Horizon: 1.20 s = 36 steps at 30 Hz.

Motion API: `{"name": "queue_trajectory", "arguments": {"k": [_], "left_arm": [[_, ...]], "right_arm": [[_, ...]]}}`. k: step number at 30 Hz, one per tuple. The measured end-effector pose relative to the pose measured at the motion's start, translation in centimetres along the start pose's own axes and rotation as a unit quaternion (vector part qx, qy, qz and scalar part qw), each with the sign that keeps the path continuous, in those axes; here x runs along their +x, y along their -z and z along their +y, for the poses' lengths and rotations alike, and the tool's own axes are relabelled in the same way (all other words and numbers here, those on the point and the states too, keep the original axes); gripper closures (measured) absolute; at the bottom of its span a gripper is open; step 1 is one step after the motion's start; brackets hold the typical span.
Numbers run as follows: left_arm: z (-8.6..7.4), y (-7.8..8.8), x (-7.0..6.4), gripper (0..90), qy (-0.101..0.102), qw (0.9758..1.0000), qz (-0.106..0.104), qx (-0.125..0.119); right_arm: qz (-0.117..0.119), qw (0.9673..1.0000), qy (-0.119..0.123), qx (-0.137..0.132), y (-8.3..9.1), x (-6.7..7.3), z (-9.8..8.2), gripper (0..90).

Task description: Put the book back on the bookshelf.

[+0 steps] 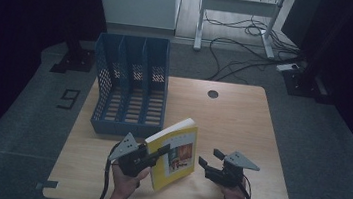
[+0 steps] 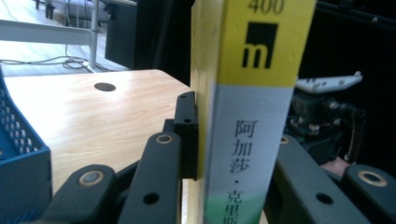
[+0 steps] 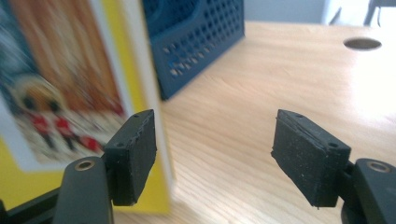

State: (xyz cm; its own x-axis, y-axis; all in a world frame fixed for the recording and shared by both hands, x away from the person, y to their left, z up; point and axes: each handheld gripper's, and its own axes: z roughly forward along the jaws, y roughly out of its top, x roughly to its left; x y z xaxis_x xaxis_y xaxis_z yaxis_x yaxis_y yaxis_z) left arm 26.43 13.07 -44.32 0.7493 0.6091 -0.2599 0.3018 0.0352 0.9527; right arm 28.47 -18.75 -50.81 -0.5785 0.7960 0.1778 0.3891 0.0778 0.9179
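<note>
Yellow book (image 1: 176,152) upright on wooden bench (image 1: 243,117), clamped in left tool (image 1: 150,154), right tool (image 1: 209,159) beside, jaws apart, empty.

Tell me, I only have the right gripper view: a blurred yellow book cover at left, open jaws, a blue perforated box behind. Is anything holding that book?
Observer: Yes. The left gripper is shut on the book, clamping it across its spine side, as the left gripper view shows.
Operator: Is the book lying flat?
Observer: No. In the high view it stands tilted on the table, its lower edge near the front.
Operator: What is the blue box?
Observer: A blue file rack with three slots, at the table's back left, all slots without contents.
Operator: And my gripper?
Observer: The right gripper is open beside the book's cover, apart from it.
</note>
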Motion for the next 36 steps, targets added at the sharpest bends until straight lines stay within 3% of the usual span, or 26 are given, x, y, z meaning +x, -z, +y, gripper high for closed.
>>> {"name": "queue_trajectory", "arguments": {"k": [12, 23, 32, 36], "left_arm": [[0.7, 0.3, 0.3, 75.5, 0.007, 0.9999, 0.007, 0.003], [1.8, 0.0, 0.0, 75.5, 0.014, 0.9992, 0.037, 0.000], [2.4, 0.1, 0.3, 75.5, 0.022, 0.9994, 0.027, -0.004], [2.9, 0.5, 0.5, 75.5, 0.018, 0.9992, 0.035, -0.007]], "right_arm": [[-0.024, 0.9983, -0.018, 0.050, -0.6, -1.9, -2.1, 29.4], [-0.026, 0.9977, -0.015, 0.061, -0.7, -2.5, -2.1, 29.9], [-0.047, 0.9961, -0.015, 0.072, -0.6, -2.9, -2.3, 29.7], [-0.055, 0.9953, -0.020, 0.077, -0.6, -3.1, -2.5, 29.6]]}}
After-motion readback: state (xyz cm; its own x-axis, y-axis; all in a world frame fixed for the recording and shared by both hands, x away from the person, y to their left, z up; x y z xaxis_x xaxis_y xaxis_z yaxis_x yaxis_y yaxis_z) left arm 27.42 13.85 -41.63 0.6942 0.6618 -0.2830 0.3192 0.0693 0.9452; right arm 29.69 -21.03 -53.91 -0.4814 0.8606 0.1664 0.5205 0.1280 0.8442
